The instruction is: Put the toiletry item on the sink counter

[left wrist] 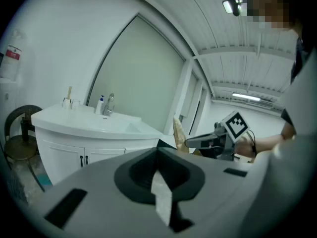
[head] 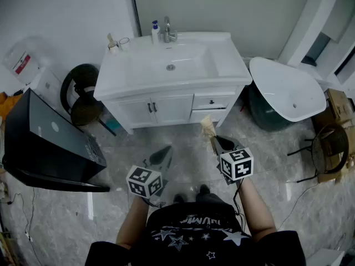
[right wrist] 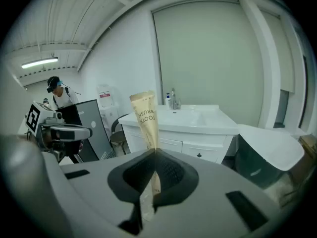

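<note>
A beige paper toothbrush pack (head: pixel 207 126) stands upright in my right gripper (head: pixel 216 143), which is shut on its lower end. In the right gripper view the pack (right wrist: pixel 146 120) rises from the closed jaws of the gripper (right wrist: pixel 154 151). It points toward the white sink counter (right wrist: pixel 218 123). The counter (head: pixel 227 65) stands ahead of me on a white vanity, some way beyond both grippers. My left gripper (head: pixel 163 153) hovers over the floor beside the right one, shut with nothing held. The left gripper view shows the pack (left wrist: pixel 178 133) off to the right of that gripper (left wrist: pixel 158 152).
On the counter's back edge stand a soap bottle (head: pixel 155 32), a faucet (head: pixel 168 31) and a cup with a brush (head: pixel 116 43). A black cabinet (head: pixel 50 143) stands at the left, with a dark round stool (head: pixel 83 90) behind it. A white tub (head: pixel 288 90) and a chair (head: pixel 330 146) are at the right.
</note>
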